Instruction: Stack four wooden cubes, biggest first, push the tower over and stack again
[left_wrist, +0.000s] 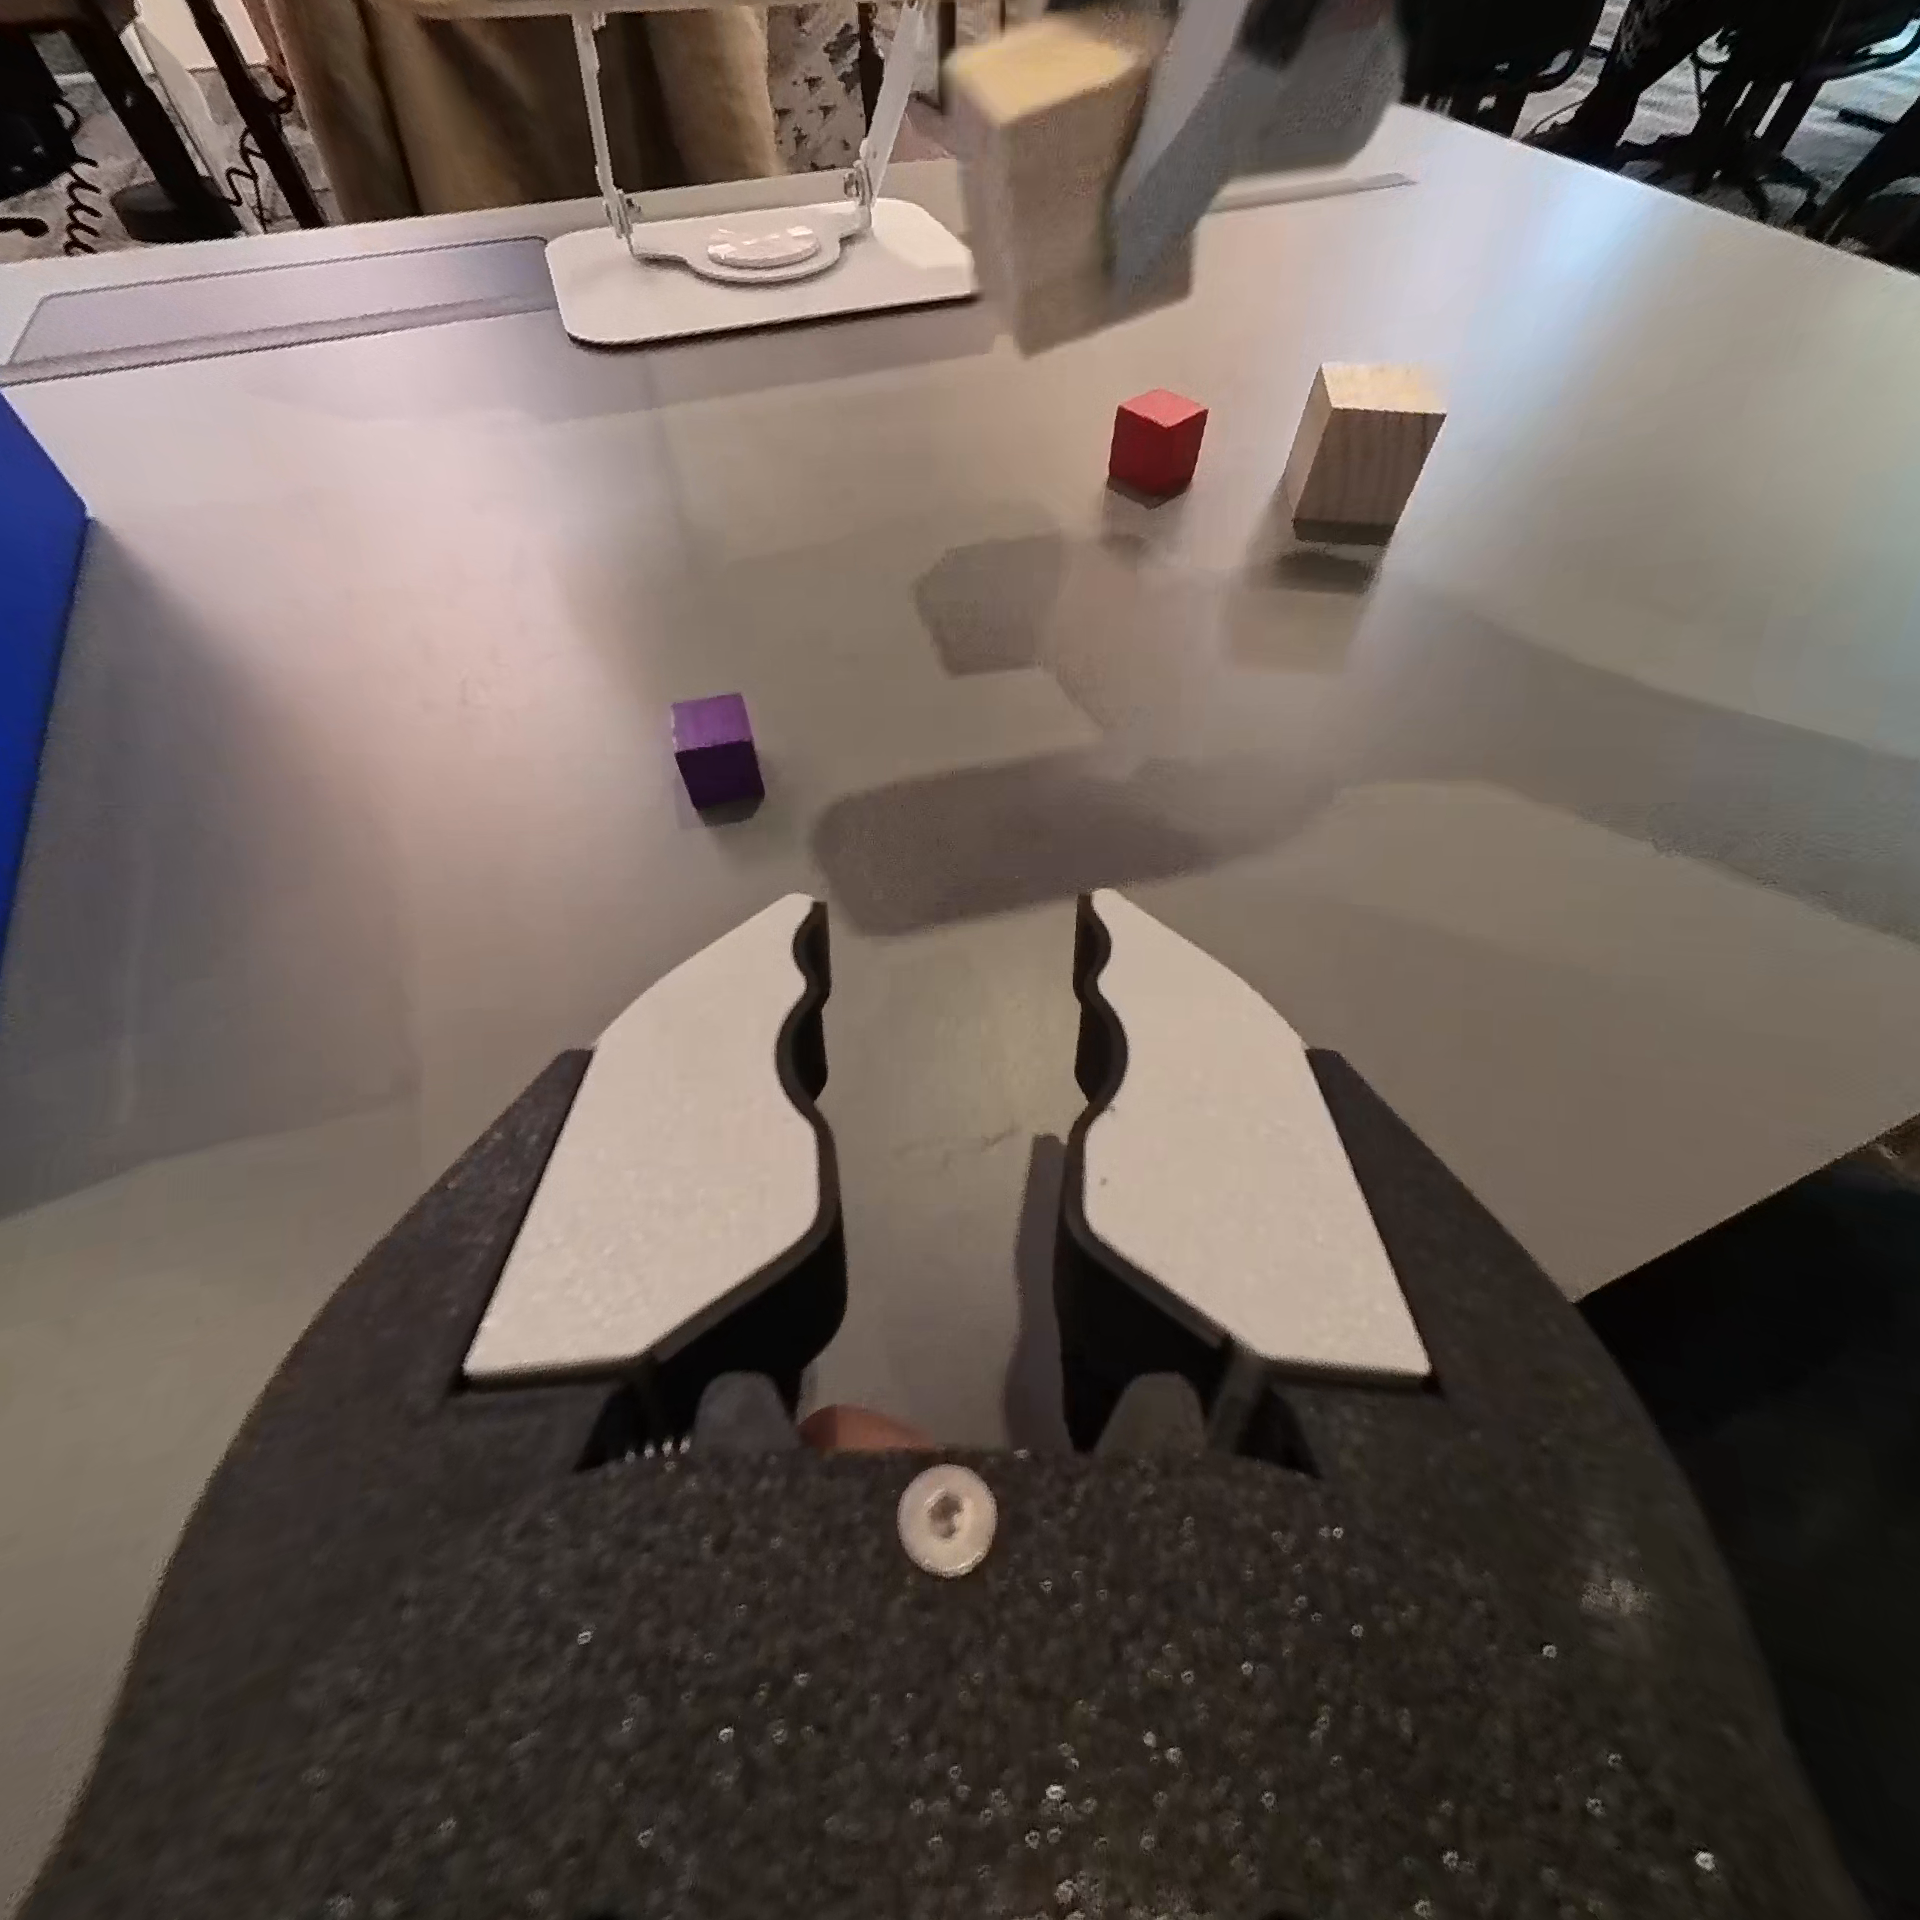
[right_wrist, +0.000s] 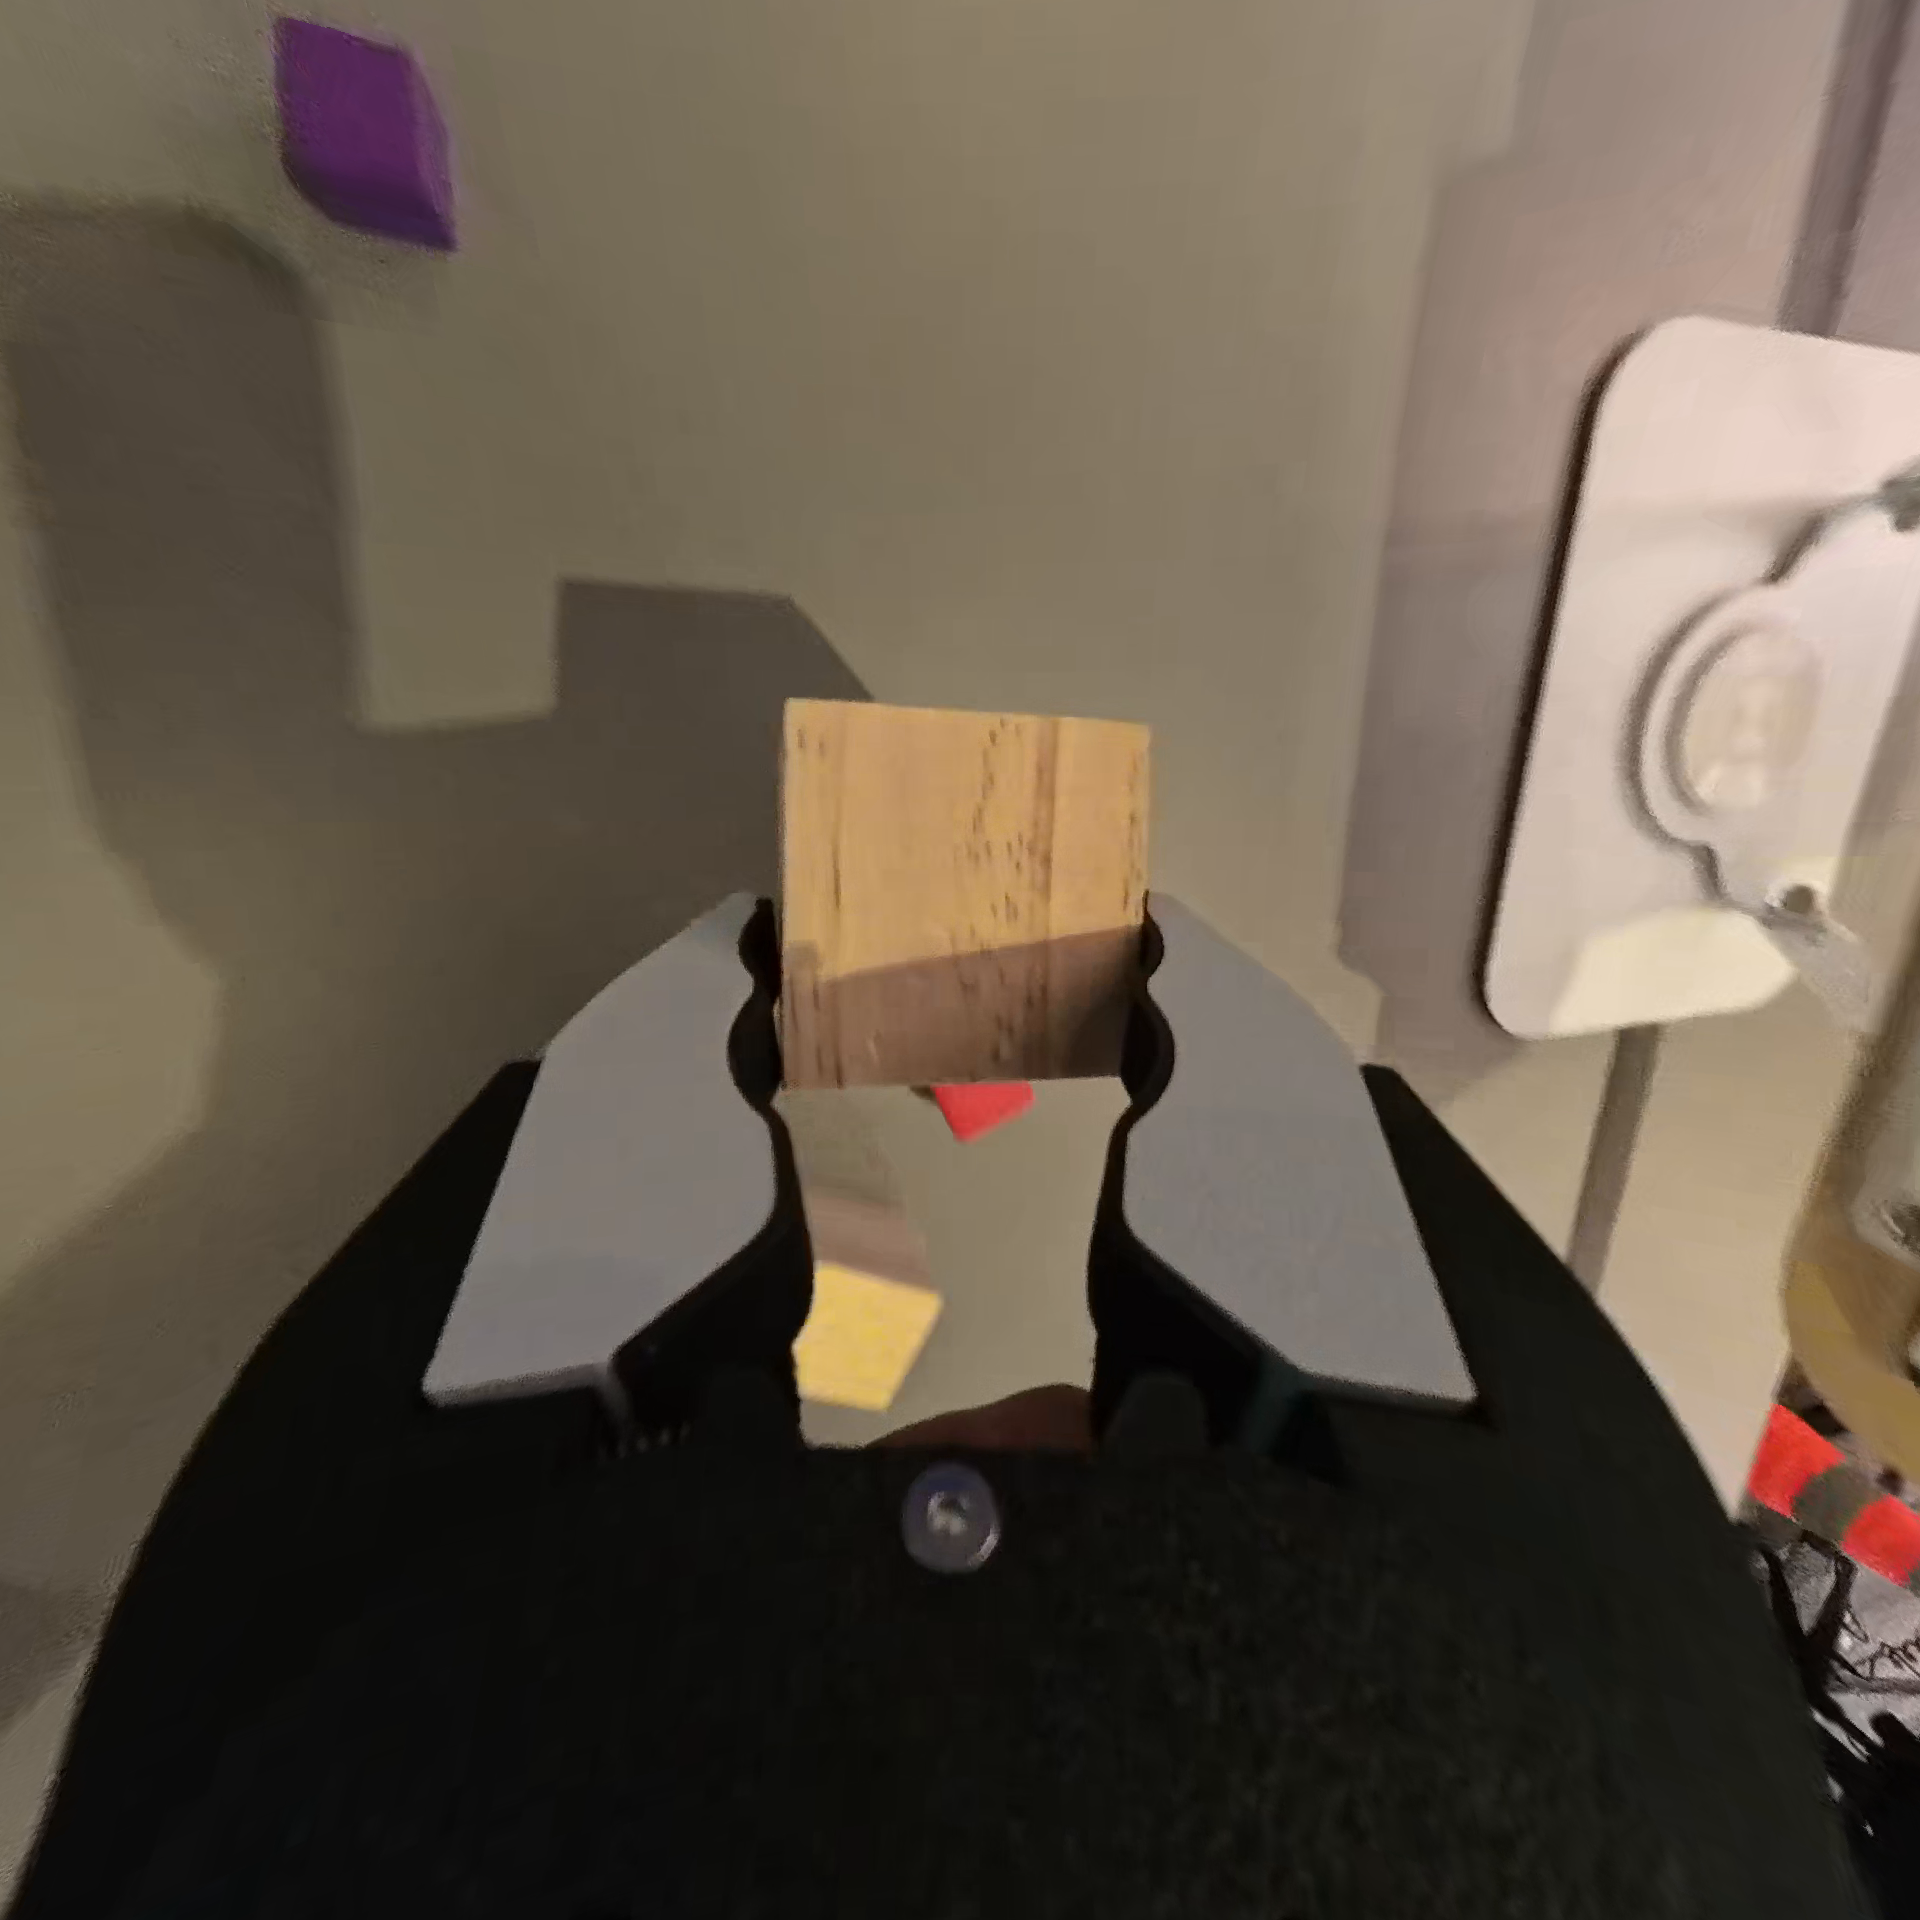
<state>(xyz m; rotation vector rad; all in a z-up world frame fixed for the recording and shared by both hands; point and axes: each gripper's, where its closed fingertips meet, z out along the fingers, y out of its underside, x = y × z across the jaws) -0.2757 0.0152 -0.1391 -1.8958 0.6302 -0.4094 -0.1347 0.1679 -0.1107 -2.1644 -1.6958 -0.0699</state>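
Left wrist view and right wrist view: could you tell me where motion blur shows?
Left wrist view: the raised wooden cube in the right gripper is smeared; the purple cube stays crisp. Right wrist view: purple cube and white stand base blur; held cube fairly sharp.

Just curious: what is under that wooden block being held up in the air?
Under the held wooden block is bare grey table carrying its shadow. In the right wrist view it covers part of a red cube.

A grey table is spreading ahead of the left gripper, a white stand base is sitting at its far edge straight ahead, a blue panel is standing far left, and beige curtains are hanging beyond.
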